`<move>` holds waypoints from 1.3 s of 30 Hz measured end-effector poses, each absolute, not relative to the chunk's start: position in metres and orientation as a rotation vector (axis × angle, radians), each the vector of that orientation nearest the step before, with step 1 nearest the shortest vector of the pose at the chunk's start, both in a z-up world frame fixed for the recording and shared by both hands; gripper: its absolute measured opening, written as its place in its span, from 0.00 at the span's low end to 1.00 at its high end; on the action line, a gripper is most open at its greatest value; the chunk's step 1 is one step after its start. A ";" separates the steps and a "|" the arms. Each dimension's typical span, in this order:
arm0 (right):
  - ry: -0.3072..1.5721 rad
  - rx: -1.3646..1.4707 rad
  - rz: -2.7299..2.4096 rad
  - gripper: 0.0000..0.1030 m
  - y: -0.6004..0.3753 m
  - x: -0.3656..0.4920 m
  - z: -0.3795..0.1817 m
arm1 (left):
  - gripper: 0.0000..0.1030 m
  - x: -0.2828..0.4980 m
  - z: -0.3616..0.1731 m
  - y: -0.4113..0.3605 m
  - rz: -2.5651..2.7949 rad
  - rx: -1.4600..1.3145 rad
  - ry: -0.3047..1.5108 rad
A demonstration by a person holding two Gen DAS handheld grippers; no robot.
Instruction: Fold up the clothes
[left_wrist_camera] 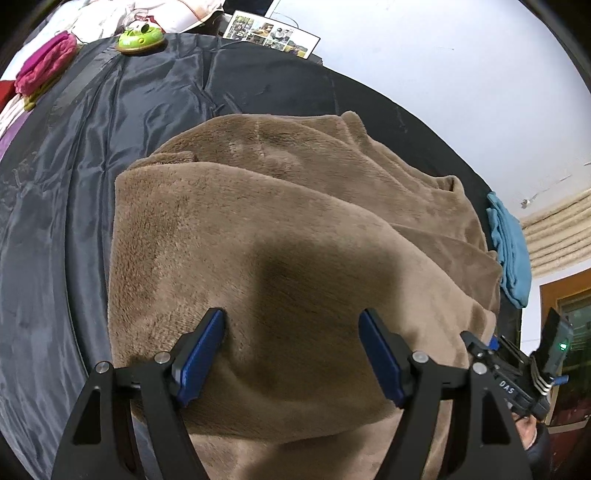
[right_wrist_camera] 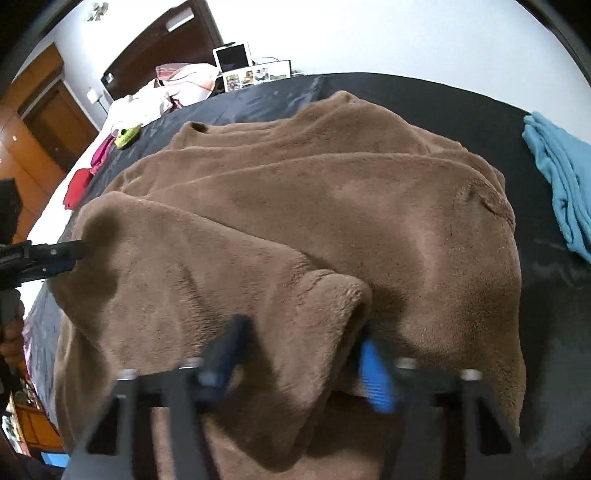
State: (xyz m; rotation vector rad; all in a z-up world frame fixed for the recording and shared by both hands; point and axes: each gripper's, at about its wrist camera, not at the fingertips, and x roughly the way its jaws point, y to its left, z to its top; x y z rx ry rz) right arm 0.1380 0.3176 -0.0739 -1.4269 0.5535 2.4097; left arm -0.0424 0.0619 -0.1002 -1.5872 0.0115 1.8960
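A large brown fleece garment (left_wrist_camera: 295, 206) lies spread and partly folded over on a dark satin bed cover (left_wrist_camera: 110, 122). My left gripper (left_wrist_camera: 293, 332) is open wide. Its blue pads (left_wrist_camera: 201, 354) press down into the fleece near the front edge, with flat fabric between them. From the right wrist view the left gripper (right_wrist_camera: 70, 258) shows at the far left, at a raised corner of the fleece (right_wrist_camera: 332, 192). My right gripper (right_wrist_camera: 303, 354) is blurred. A raised fold of the fleece fills the gap between its fingers, and the blue pad (right_wrist_camera: 375, 373) is tucked against the fold's edge.
A folded blue cloth (right_wrist_camera: 561, 177) lies on the right side of the bed. A green round toy (left_wrist_camera: 140, 38), pink folded clothes (left_wrist_camera: 46, 68) and a photo sheet (left_wrist_camera: 271, 35) sit at the far side. White wall and wooden doors (right_wrist_camera: 48, 110) are behind.
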 end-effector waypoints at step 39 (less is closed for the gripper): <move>0.355 -1.224 2.354 0.69 0.325 0.144 -0.006 | 0.79 -0.049 -0.068 0.052 1.922 -1.381 0.150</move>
